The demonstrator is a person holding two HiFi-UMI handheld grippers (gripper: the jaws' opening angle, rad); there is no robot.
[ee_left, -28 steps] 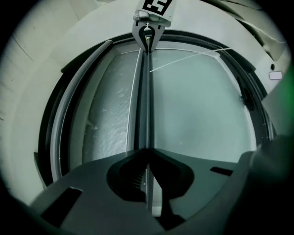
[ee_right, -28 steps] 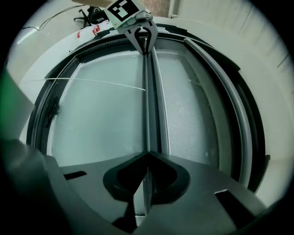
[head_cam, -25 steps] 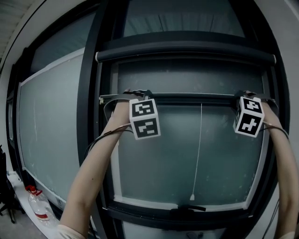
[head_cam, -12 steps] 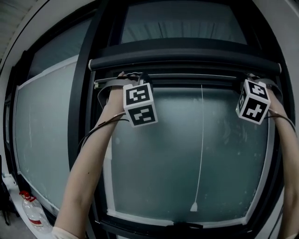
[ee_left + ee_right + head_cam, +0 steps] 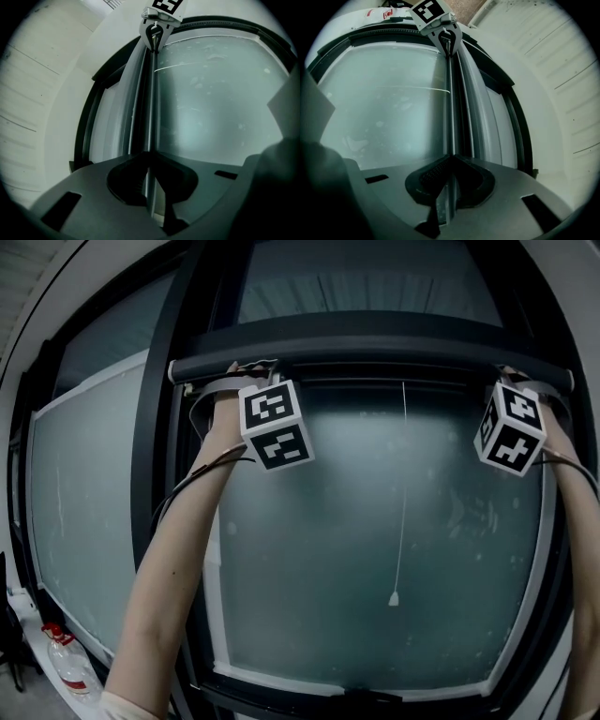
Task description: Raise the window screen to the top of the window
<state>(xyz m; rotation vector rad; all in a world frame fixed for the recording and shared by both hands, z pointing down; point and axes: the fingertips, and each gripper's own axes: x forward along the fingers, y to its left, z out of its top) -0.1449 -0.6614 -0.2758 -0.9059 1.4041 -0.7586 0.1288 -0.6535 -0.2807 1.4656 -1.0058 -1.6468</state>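
With left gripper [image 5: 246, 373] and right gripper [image 5: 514, 379] each clenched on the window screen's pull rail [image 5: 375, 382], just beneath the roller housing [image 5: 375, 347] at the window's top, press upward evenly at both ends, gently, without tilting it or ramming the housing.

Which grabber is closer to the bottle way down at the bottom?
Left. The left gripper holds the screen bar up high, on the same side as the bottle. The right gripper holds that bar at the window's other side, farther off.
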